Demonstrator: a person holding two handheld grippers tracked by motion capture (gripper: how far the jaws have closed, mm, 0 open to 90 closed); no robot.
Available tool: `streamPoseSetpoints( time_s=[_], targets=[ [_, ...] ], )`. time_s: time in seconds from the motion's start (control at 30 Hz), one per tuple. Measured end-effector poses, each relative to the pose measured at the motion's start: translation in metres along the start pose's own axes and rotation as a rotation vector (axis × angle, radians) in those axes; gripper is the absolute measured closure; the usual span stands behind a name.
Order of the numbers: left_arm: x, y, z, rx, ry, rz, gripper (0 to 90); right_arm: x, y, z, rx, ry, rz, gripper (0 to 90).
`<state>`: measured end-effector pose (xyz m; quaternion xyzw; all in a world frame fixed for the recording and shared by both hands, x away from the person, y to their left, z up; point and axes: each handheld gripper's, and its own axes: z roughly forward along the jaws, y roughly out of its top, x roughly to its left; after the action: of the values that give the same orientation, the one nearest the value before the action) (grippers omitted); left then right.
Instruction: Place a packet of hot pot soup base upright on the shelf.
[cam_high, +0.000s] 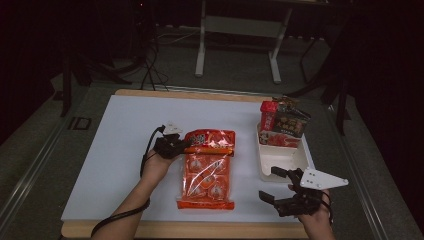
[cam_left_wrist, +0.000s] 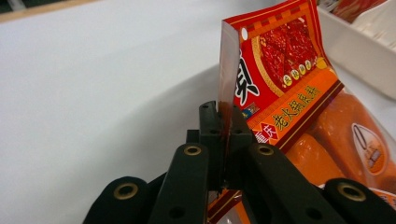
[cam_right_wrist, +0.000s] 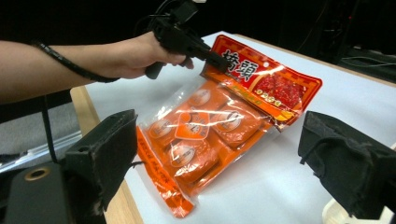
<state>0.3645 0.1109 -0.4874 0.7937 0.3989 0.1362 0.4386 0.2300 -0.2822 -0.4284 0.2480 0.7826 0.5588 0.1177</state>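
Left gripper (cam_high: 186, 145) is clamping the top-left corner of the orange hotpot-base pouch (cam_high: 207, 170), jaws closed tight on the red header edge; in the left gripper view the film (cam_left_wrist: 227, 74) is standing up on edge, pinched between the two black jaws. The pouch is lying flat mid-bench, long axis running near-to-far, red header (cam_high: 210, 139) at the far end and bottom seal (cam_high: 205, 204) close to the near bench edge (cam_high: 200, 230). Only that header corner is looking lifted; the rest is resting on the white bench (cam_high: 120, 150).

Right gripper (cam_high: 272, 186) is hovering at the near right, jaws wide apart and holding nothing, pointing left toward the pouch's lower half. In the right gripper view the pouch (cam_right_wrist: 205, 130) is sitting between and beyond the two padded jaws, apart from both.

Key relation: the white bin (cam_high: 280, 157) is sitting to the right of the pouch, just beyond the right gripper, with other packets (cam_high: 285, 124) already standing in its far end. So the pouch is probably going rightward, across its own long axis. Left gripper is the one on the pouch; right gripper is nearer the bin and the free lower end. One-corner hold means the pouch will likely sag and swing; the right gripper taking the lower edge would steady it.
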Motion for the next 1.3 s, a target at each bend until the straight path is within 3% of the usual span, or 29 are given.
streamPoseSetpoints(
  time_s=[0.23,0.67,0.9,1.1,1.3],
  targets=[
    [-0.007,0.005,-0.02,-0.035,-0.024,0.013,90.0,0.002,0.003,-0.003,-0.041,-0.037,-0.003,10.6],
    [-0.026,0.015,-0.047,-0.106,-0.063,0.061,90.0,0.001,0.007,-0.001,-0.023,-0.081,0.003,13.0],
    [-0.044,0.021,-0.062,-0.151,-0.091,0.113,90.0,0.0,0.016,0.001,-0.05,-0.09,-0.001,13.8],
    [-0.056,0.025,-0.073,-0.194,-0.169,0.156,90.0,-0.003,0.021,0.008,-0.053,-0.092,0.012,18.2],
    [-0.069,0.026,-0.082,-0.228,-0.208,0.208,90.0,-0.012,0.025,0.024,-0.051,-0.093,0.036,18.6]
  ],
)
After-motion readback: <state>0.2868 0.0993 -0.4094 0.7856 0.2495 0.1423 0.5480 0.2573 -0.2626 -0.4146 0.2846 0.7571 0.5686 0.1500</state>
